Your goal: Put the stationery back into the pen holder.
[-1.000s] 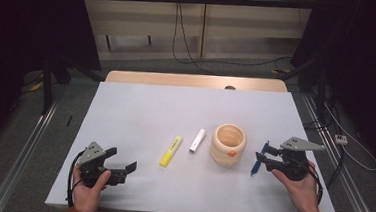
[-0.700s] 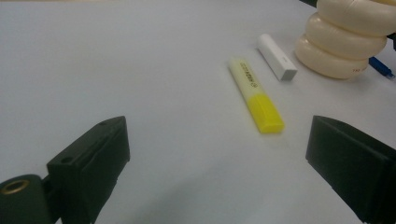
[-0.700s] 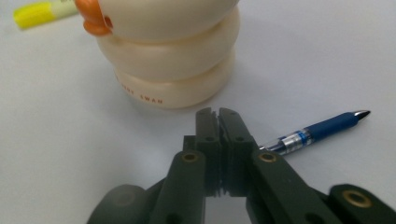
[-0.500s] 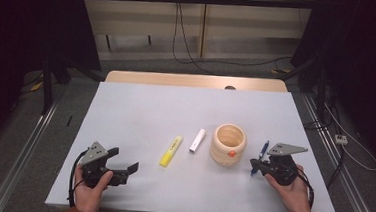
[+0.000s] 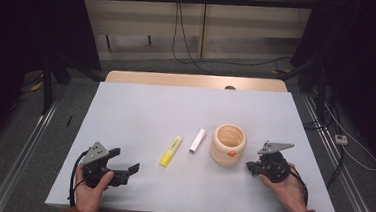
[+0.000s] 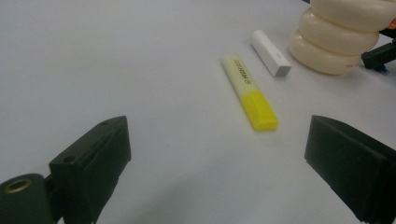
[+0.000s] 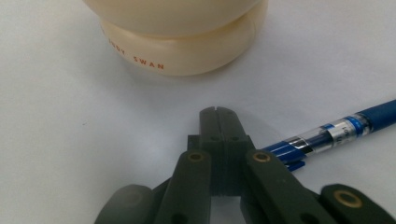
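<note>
— Since a second ago the right gripper point(image 5: 253, 165) has come lower and nearer the table point(image 5: 140, 112), and its jaws have been closing; now they sit pressed together. Is anything caught in them?

— From the right gripper view, the two black jaws meet flat with only a thin seam showing at the tips. The blue pen point(image 7: 336, 133) lies on the table just beside them, running off to the right in that view, with its near end tucked against the jaw's side. I cannot tell whether the pads nip it there; no part of it shows in the seam.

— Going down in size, then: what lies on the white table?

— A cream ribbed holder point(image 5: 228, 144) stands upright right of centre, with an orange mark on its side, and the right gripper lies just beside it. Left of the holder lies a white stick point(image 5: 197, 140), and further left a yellow highlighter point(image 5: 171, 150); the two lie near each other but apart, both angled the same way.

— And the left gripper point(image 5: 128, 163)?

— It has kept its place near the front left edge, held in the left hand point(image 5: 91, 189). Its jaws are spread wide with nothing between them, pointing toward the highlighter, which lies well ahead on bare table.

— Smallest thing?

— The pen, which lies flat beside the holder's base.
</note>
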Available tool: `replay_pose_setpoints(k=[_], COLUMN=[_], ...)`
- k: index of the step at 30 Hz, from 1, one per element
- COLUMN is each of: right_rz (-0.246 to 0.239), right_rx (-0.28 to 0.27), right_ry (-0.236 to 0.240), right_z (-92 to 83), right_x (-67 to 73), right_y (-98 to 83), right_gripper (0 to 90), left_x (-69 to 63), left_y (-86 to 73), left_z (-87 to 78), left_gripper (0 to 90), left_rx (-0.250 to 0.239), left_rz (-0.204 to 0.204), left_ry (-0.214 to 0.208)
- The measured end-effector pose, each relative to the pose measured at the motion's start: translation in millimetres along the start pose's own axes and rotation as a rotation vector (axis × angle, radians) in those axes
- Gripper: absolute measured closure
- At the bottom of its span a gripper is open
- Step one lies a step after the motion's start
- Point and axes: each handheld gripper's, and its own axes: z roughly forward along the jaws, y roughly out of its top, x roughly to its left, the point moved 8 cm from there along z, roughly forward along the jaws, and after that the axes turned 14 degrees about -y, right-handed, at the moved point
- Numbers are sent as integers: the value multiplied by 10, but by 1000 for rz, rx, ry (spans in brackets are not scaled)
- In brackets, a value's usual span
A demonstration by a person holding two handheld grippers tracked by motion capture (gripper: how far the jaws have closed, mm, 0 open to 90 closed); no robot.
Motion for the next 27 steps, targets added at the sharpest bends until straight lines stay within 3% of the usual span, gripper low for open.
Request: replay_pose_setpoints(k=[9, 18, 27], right_rz=[38, -35, -6], right_rx=[-31, -5, 13], right_ry=[54, 20, 49], right_z=[13, -25, -85], right_x=[-41, -36, -130], right_y=[-31, -29, -112], right_gripper=[900, 897, 900], left_x=[-9, -4, 3], left_y=[-5, 2, 5], left_z=[8, -5, -11], left_gripper=[69, 67, 67], left_rx=[6, -3, -4], left_rz=[4, 0, 4], left_ry=[-10, -10, -1])
